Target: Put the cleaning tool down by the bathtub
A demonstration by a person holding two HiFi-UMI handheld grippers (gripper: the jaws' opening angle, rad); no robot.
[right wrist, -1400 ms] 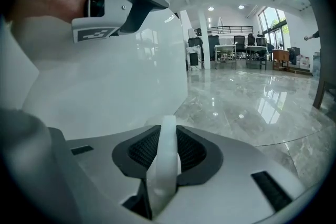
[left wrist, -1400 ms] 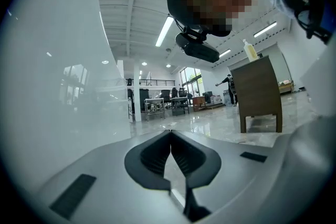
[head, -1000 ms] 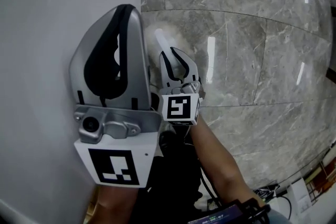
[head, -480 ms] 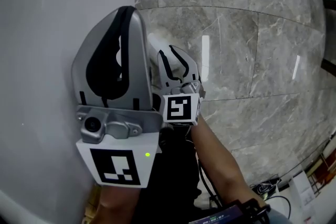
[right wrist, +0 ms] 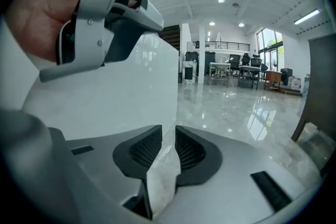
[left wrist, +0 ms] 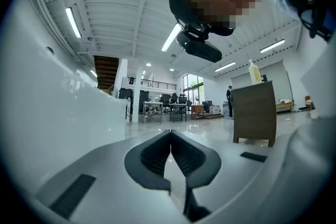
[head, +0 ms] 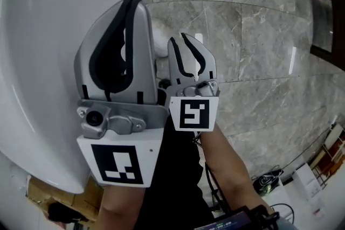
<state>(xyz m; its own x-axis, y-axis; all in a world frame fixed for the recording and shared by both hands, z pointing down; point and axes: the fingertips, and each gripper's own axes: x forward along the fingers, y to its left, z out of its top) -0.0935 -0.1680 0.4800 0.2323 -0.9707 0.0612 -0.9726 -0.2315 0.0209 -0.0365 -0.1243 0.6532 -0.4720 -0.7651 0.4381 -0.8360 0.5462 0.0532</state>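
The white cleaning tool (head: pixel 160 43) lies on the marble floor right beside the white bathtub (head: pixel 48 35), mostly hidden between my two grippers. My right gripper (head: pixel 183 36) hovers above it. Its jaws are closing, a narrow gap remains, and nothing is between them (right wrist: pixel 168 131). My left gripper (head: pixel 132 2) is over the tub's edge, shut and empty, with its tips touching (left wrist: pixel 170 134). The tub's wall fills the left of the right gripper view (right wrist: pixel 131 97), where the left gripper (right wrist: pixel 100 18) shows in a hand.
Glossy grey marble tiles (head: pixel 259 35) spread to the right. A dark frame (head: pixel 326 19) stands at the far right, and cables (head: pixel 269 183) lie at the lower right. A wooden cabinet (left wrist: pixel 254 113) stands across the hall, with desks and chairs far behind it.
My right gripper has lifted away from the white tool and looks larger in the head view. The tool stays on the floor by the tub, now more hidden. The view has swung towards the tub.
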